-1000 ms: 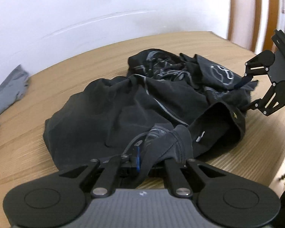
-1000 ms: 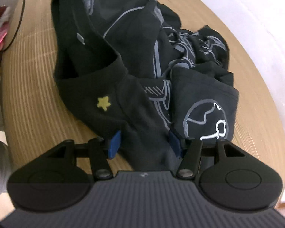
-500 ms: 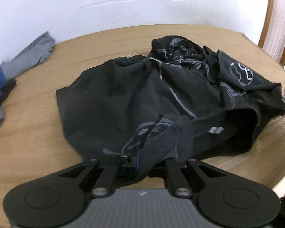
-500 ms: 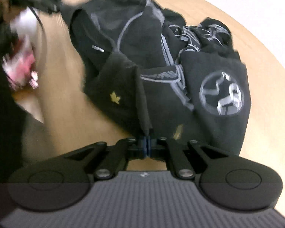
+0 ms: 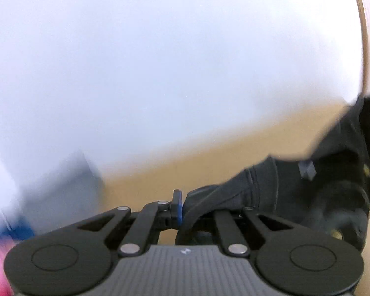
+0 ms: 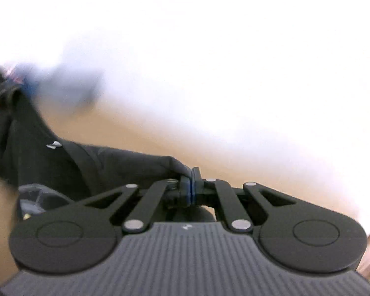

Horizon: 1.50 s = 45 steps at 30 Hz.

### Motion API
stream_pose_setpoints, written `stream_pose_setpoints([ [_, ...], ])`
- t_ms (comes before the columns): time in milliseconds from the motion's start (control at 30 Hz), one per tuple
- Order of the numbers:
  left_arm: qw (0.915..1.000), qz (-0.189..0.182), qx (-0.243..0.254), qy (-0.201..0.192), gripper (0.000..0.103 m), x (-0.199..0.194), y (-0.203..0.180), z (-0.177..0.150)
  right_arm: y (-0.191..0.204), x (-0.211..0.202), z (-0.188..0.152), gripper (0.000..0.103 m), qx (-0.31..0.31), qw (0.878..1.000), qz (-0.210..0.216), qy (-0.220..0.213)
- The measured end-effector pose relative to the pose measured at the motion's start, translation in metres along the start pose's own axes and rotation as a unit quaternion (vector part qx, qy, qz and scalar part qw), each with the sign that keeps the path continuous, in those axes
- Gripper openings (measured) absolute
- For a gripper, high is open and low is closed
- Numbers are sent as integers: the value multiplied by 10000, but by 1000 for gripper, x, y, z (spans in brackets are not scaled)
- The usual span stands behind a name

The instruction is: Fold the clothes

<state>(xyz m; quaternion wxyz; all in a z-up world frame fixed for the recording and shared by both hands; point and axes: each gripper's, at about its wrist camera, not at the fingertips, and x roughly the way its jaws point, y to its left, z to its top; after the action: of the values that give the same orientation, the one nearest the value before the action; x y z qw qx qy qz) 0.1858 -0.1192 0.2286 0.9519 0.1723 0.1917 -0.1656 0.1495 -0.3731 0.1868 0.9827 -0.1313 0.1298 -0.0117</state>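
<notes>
Black fabric fills my left wrist view: my left gripper (image 5: 181, 208) is clamped on a bunched edge of the dark garment (image 5: 308, 192), which trails right above the wooden table (image 5: 175, 162). Through my right wrist view, my right gripper (image 6: 192, 188) pinches another edge of that garment (image 6: 91, 165), its cloth stretching left. Both pinches look thin; judging by that, a hard tug could slip an edge free and drop the garment crumpled.
</notes>
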Motion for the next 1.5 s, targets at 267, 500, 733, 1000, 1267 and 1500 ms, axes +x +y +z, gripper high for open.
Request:
stream_pose_setpoints([
  [267,9638,1466,440,-2185,8,-173,36,134,1,-116,157,5,-604,9489,-1101,-2895],
  [500,9770,1312,634,-1555,10,-196,-15,3,38,-146,59,5,-993,9674,-620,-2247],
  [733,9945,72,30,1046,10,-113,-103,-197,81,-74,-127,5,-577,9971,190,448],
  [1000,9595,-150,-164,2807,10,-81,-153,-304,142,-45,-252,5,-563,9689,1009,2190],
  [1267,9460,-63,-310,3226,13,-77,-146,-312,101,-21,-225,34,549,9564,1796,2238],
  [1500,9435,-323,-348,3279,50,-112,-147,-304,8,-7,-220,58,2590,9362,1544,1803],
])
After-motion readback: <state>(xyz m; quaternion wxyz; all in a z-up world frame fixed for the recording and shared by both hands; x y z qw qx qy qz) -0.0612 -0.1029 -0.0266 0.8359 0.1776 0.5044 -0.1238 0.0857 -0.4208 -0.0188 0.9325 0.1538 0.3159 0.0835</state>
